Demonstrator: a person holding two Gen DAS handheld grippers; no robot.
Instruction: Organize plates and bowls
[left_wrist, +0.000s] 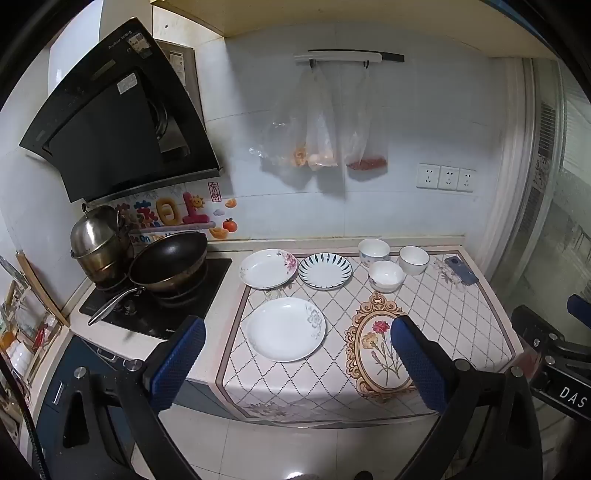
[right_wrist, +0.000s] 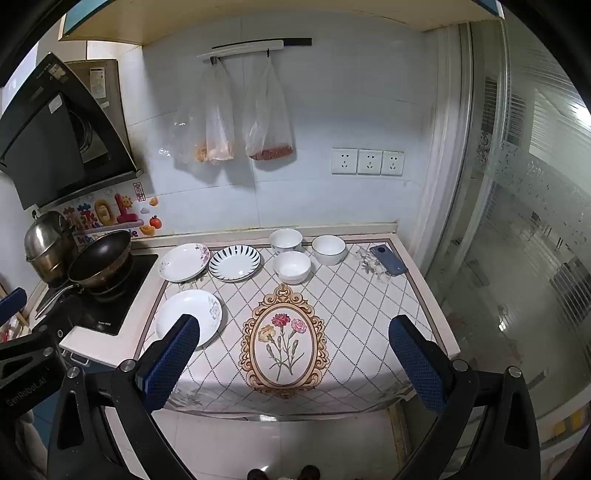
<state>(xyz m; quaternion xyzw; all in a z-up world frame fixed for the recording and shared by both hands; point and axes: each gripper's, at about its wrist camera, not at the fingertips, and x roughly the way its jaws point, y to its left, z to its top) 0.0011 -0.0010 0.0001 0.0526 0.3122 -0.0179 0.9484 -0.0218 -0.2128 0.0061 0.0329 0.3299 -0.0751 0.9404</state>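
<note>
While both grippers' jaws gape empty, three plates (left_wrist: 286, 329) sit untouched.

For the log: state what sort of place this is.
A home kitchen, most likely: a black slanted range hood above a black wok on the glass cooktop, with white ceramic plates nearby.

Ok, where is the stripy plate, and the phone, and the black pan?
stripy plate (right_wrist: 235, 263), right wrist view, on its white middle.
phone (right_wrist: 388, 260), right wrist view, on the middle of its blue back.
black pan (left_wrist: 170, 257), left wrist view, on its dark inside.
</note>
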